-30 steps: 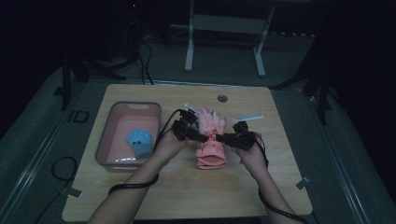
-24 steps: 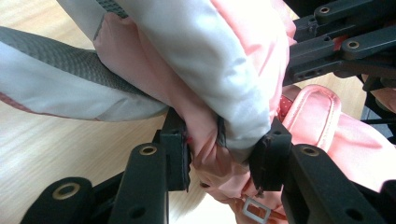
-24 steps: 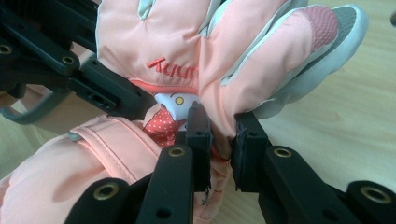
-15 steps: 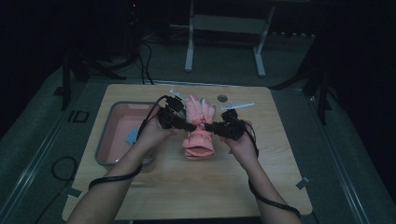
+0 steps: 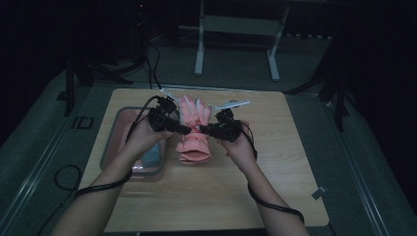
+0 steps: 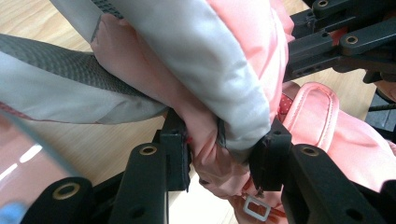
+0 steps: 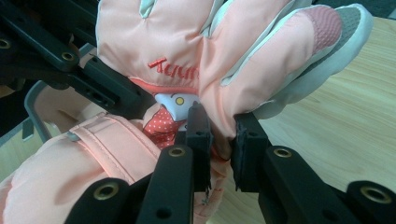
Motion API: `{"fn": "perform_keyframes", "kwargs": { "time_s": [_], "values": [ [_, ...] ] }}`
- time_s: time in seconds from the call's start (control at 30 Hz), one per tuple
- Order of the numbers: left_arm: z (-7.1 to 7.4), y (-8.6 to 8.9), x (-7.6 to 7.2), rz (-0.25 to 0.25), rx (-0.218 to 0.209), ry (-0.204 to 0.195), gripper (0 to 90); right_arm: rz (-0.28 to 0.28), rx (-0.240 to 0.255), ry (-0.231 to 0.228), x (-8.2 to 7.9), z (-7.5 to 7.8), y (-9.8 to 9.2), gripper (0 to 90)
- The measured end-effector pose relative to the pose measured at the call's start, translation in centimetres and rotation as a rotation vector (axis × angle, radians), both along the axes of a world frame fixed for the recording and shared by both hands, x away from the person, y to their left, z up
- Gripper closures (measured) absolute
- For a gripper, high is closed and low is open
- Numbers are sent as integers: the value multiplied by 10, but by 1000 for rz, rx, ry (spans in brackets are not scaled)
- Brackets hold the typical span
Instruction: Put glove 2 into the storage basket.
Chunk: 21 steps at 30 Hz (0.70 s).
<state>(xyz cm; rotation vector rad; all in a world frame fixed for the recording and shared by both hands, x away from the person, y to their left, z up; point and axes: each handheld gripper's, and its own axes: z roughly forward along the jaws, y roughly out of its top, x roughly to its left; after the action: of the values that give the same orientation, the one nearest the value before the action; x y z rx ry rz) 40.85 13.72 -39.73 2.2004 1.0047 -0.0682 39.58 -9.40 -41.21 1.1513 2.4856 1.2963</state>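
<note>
A pink padded glove [image 5: 194, 145] with white and grey finger panels hangs above the wooden table [image 5: 295, 172], fingers pointing away and cuff drooping toward me. My left gripper [image 5: 183, 130] is shut on its left side; in the left gripper view the glove's [image 6: 196, 56] fabric bunches between the pads of that gripper [image 6: 219, 149]. My right gripper [image 5: 203, 130] is shut on the other side. In the right gripper view the gripper [image 7: 219, 140] pinches a fold of the glove [image 7: 154, 37] just below the red lettering.
A grey-rimmed pink tray [image 5: 109, 147] lies at the table's left with a blue object [image 5: 152, 155] in it, partly behind my left hand. A thin white stick [image 5: 231, 104] lies on the table beyond the glove. Table legs and cables stand on the floor beyond.
Both hands have risen and shifted left and away, carrying the glove between them. The glove now hangs closer to the tray. My left hand now covers more of the blue object.
</note>
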Motion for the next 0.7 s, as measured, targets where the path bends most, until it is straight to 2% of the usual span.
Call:
{"fn": "perform_keyframes", "kwargs": {
  "time_s": [0.27, 0.4, 0.7],
  "values": [
    [13, 35, -3, 37, 14, -13, 637, 26, 11, -10, 4, 9, 35, 791],
    [17, 55, -3, 53, 26, -5, 637, 34, 16, -10, 6, 12, 53, 791],
    [11, 106, -4, 98, 36, 26, 636, 61, 34, 17, 13, 6, 105, 791]
  ]
}}
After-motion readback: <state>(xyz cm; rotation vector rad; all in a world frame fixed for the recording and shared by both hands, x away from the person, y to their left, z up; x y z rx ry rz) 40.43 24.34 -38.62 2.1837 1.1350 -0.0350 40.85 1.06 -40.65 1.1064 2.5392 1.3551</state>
